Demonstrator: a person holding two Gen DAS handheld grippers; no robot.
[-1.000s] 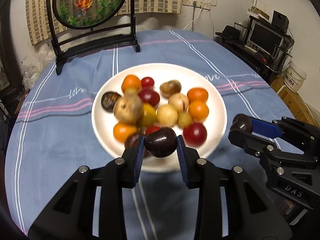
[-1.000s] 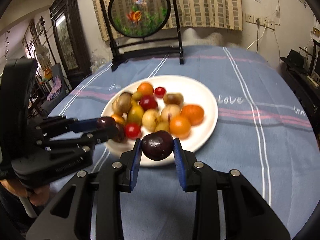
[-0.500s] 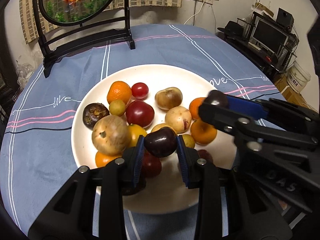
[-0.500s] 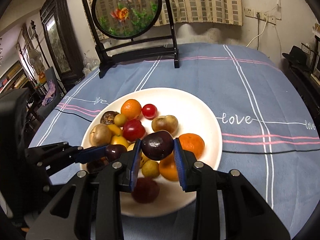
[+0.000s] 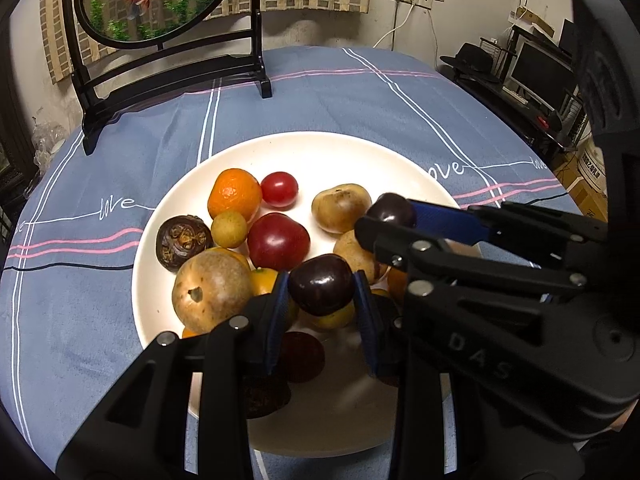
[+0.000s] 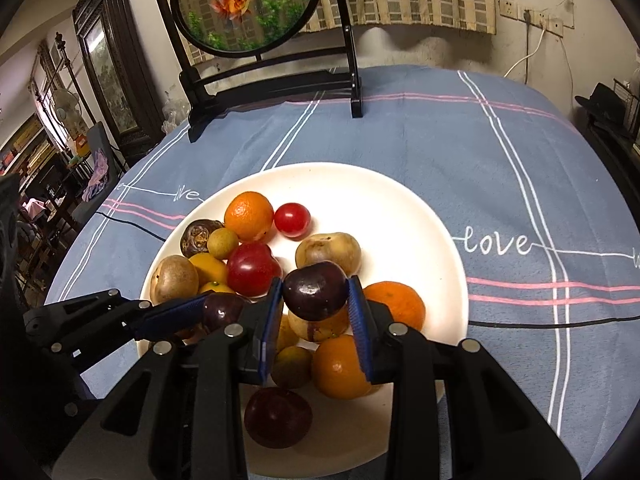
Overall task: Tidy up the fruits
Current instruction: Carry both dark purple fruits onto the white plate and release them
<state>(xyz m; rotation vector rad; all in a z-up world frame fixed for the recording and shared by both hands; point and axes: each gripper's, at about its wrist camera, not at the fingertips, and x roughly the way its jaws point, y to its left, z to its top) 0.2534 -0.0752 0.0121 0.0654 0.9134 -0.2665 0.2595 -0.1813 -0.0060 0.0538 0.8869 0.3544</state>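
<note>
A white plate [image 5: 328,152] [image 6: 432,224] on the blue tablecloth holds several fruits: oranges, red tomatoes, brown round fruits and dark plums. My left gripper [image 5: 321,285] is shut on a dark plum [image 5: 321,285] and holds it over the plate's near middle. My right gripper [image 6: 315,291] is shut on another dark plum [image 6: 315,291] over the plate's fruit pile. The right gripper also shows in the left wrist view [image 5: 394,216], and the left gripper in the right wrist view [image 6: 220,309]. The two grippers are close together.
A round goldfish screen on a black stand [image 5: 168,68] [image 6: 272,76] stands at the table's far side. A black cable [image 6: 552,322] runs across the cloth to the right of the plate. Shelves with monitors [image 5: 540,76] stand beyond the table's right edge.
Both grippers, each still holding its plum, have moved forward from the plate's near rim to over the fruits, and have come closer to each other.
</note>
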